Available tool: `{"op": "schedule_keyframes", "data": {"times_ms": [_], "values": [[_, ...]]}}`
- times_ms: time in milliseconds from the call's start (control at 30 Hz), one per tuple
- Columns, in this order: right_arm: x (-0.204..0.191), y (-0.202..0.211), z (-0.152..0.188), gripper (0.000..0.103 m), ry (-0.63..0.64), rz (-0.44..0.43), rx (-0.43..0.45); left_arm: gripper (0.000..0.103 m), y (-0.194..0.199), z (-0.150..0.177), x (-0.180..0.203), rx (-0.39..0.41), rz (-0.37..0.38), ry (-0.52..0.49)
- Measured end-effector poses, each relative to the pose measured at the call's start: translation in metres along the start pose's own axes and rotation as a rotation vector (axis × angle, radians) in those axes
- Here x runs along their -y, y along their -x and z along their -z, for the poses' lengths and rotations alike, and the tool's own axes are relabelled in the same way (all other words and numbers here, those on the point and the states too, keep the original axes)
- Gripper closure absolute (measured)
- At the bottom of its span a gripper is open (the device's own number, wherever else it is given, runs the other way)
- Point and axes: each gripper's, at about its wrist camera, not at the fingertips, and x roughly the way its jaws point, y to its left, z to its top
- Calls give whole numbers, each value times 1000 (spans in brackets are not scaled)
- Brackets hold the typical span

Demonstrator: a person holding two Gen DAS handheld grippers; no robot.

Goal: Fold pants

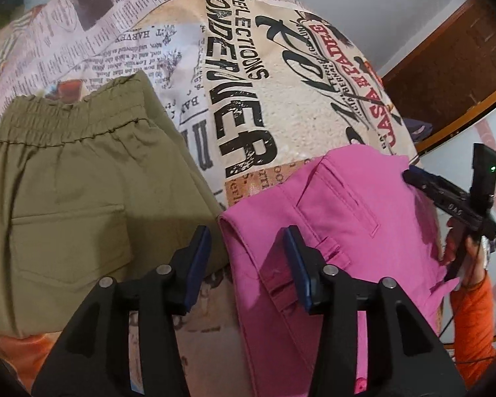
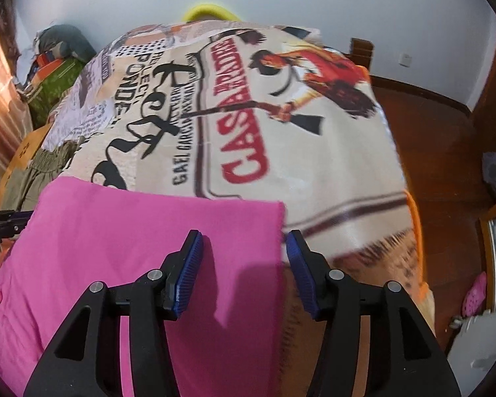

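Folded pink pants (image 1: 330,218) lie on a printed bedspread (image 1: 248,66). My left gripper (image 1: 248,264) is open and empty above their left folded edge. In the right wrist view the pink pants (image 2: 142,241) fill the lower left. My right gripper (image 2: 244,271) is open and empty over their right edge, its left finger over the cloth and its right finger over the bedspread (image 2: 297,152). The right gripper also shows in the left wrist view (image 1: 410,173) at the pants' far right, held by a hand.
Folded olive pants (image 1: 69,198) lie left of the pink ones and show small in the right wrist view (image 2: 39,172). A wooden floor (image 2: 439,152) lies past the bed's right edge. Piled bedding (image 2: 56,66) sits at the far left.
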Motion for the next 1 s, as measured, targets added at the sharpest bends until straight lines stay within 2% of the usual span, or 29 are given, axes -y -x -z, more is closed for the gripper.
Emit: {"op": "schedule_keyframes", "data": {"times_ms": [67,100,133,200,233,267,300,333,500,600,733,833,900,1000], "values": [[-7,-3,0,67,25,-5,0,58,-1,1,3,7,-2,-12],[-11,-4,1,85,43,4,0,58,-1,1,6,12,-12,-19],[-14,-5,3,94,58,14,-1,59,-2,2,9,17,-26,-29],[-16,-3,4,96,58,-2,5,67,-2,2,13,19,-32,-38],[-16,0,6,97,51,-6,13,80,-1,2,14,16,-30,-39],[-16,2,7,98,46,-8,18,88,-1,2,16,13,-38,-45],[-16,5,7,98,41,-10,26,91,0,3,20,17,-59,-61],[-16,10,8,99,38,-13,38,99,3,5,26,29,-90,-91],[-19,42,8,99,36,-8,105,99,23,11,44,79,-166,-166],[-20,69,4,99,36,8,165,99,54,11,57,154,-202,-199],[-23,104,-4,99,33,13,234,99,104,6,73,266,-203,-225],[-32,136,-13,100,41,33,315,99,139,4,89,329,-207,-250],[-37,153,-16,100,34,30,361,99,160,6,102,376,-231,-277],[-44,182,-21,100,25,17,427,99,185,11,112,419,-222,-287]]}}
